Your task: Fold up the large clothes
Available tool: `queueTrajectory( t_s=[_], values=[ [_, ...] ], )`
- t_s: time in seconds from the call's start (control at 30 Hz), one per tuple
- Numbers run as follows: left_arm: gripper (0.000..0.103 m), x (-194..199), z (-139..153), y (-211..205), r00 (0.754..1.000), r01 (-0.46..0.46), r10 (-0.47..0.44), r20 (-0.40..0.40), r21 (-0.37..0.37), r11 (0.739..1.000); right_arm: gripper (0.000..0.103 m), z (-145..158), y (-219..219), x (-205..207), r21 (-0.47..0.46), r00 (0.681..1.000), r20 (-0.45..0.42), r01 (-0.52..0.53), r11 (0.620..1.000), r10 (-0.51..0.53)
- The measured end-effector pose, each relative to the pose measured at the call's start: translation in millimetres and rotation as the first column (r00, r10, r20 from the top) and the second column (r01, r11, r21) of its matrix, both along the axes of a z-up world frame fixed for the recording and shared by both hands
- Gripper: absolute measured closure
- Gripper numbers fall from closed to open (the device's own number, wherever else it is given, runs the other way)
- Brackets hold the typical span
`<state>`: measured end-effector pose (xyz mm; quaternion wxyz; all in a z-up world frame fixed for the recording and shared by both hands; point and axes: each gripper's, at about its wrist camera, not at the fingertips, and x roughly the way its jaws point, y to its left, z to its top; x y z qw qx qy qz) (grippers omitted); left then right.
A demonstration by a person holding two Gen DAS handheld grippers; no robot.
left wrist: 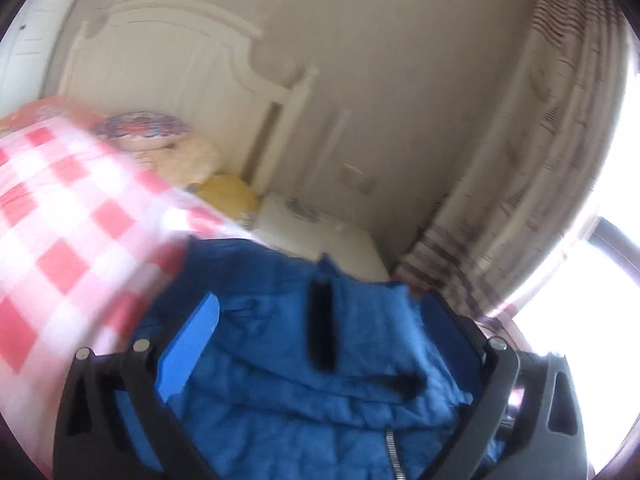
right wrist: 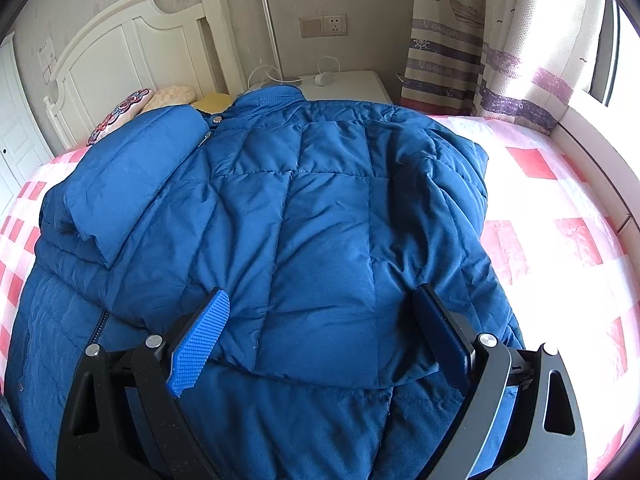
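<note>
Both the left gripper [left wrist: 320,320] and the right gripper [right wrist: 324,320] have black frames with slotted cut-outs; silver round screws sit behind the fingers, whose inner pads are blue (ridged on the right gripper).

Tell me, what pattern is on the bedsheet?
Red-and-white checks on the bedsheet, clearest in the right wrist view.

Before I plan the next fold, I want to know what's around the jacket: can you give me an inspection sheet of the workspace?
Surface: bed with red-and-white checked cover.
Job's things: blue puffer jacket lying on the cover, one sleeve folded across it.
Clutter: pillows at the headboard.
Grippers: left gripper open over the jacket, holding nothing; right gripper open, holding nothing.
Cables: white cord on the nightstand.
Surroundings: wall socket, striped curtain, bright window.
</note>
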<state>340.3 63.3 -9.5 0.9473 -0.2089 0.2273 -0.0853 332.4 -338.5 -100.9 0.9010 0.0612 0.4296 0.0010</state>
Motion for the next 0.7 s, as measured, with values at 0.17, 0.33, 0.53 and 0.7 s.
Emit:
queueTrajectory(
  t_s=[0.17, 0.33, 0.53, 0.7],
  values=[
    [0.016, 17.8, -53.7, 47.3, 0.972, -0.109, 0.099, -0.213, -0.033, 0.994, 0.014, -0.9, 2.7, -0.1, -0.019, 1.000, -0.004, 0.000, 1.000, 0.000],
    [0.018, 28.3, -63.7, 4.0, 0.962, 0.003, 0.053, -0.270, 0.203, 0.979, 0.014, -0.7, 5.5, -0.5, -0.046, 1.000, 0.000, 0.004, 0.999, -0.004],
    [0.016, 37.6, -81.2, 8.3, 0.924, -0.050, 0.140, -0.355, 0.250, 0.967, 0.017, 9.3, 11.5, -11.0, -0.110, 0.998, 0.034, 0.049, 0.993, -0.046],
    [0.013, 37.4, -87.4, 29.9, 0.904, -0.122, 0.178, -0.388, 0.166, 0.979, 0.018, 54.9, 70.7, -42.3, -0.226, 0.963, 0.258, -0.017, 0.974, 0.076]
  ],
)
